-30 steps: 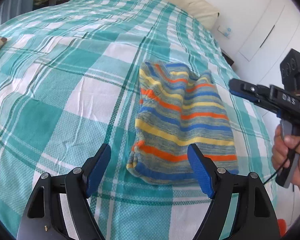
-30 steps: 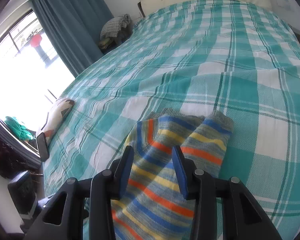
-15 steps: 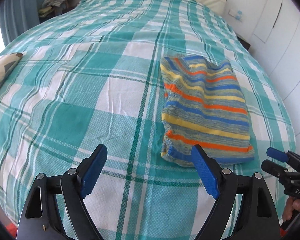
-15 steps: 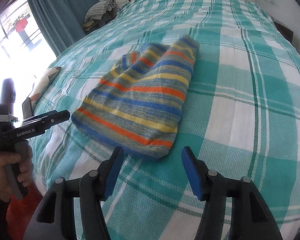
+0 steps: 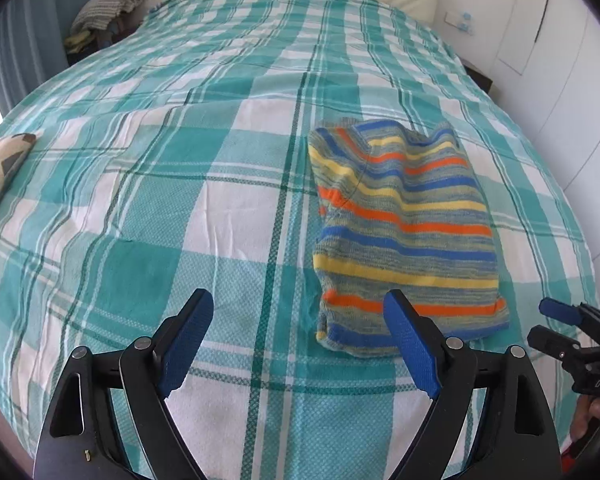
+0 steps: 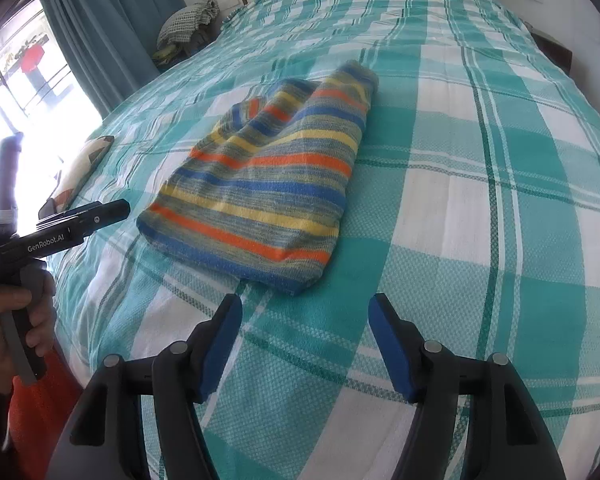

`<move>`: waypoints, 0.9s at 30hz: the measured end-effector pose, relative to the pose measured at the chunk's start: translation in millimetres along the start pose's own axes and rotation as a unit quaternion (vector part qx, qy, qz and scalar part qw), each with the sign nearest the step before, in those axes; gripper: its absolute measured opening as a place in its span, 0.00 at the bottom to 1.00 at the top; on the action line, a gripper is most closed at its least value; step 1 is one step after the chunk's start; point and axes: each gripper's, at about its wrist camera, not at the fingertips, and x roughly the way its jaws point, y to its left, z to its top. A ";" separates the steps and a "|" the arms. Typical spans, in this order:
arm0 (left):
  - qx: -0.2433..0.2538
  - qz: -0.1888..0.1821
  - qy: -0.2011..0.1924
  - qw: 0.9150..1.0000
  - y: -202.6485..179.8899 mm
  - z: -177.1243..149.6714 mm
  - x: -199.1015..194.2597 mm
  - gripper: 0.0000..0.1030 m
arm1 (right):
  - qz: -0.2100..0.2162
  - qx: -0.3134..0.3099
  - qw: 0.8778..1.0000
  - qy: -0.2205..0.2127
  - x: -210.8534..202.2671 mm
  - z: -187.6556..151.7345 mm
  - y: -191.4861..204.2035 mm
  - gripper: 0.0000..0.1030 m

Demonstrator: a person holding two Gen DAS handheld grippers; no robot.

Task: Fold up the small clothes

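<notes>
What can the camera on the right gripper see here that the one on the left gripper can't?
Only the right wrist view shows the bright window, and the person's hand gripping the left gripper's handle. Only the left wrist view shows the white cupboard doors. Both show the striped garment lying folded on the checked bedspread, touched by neither gripper, and the bundle of clothes beside the bed. The left gripper and right gripper have empty jaws, opening.
</notes>
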 end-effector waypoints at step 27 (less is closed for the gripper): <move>0.028 -0.148 0.023 0.988 -59.1 116.8 7.2 0.54 | 0.105 0.046 0.986 -0.117 -24.1 162.5 26.1 0.29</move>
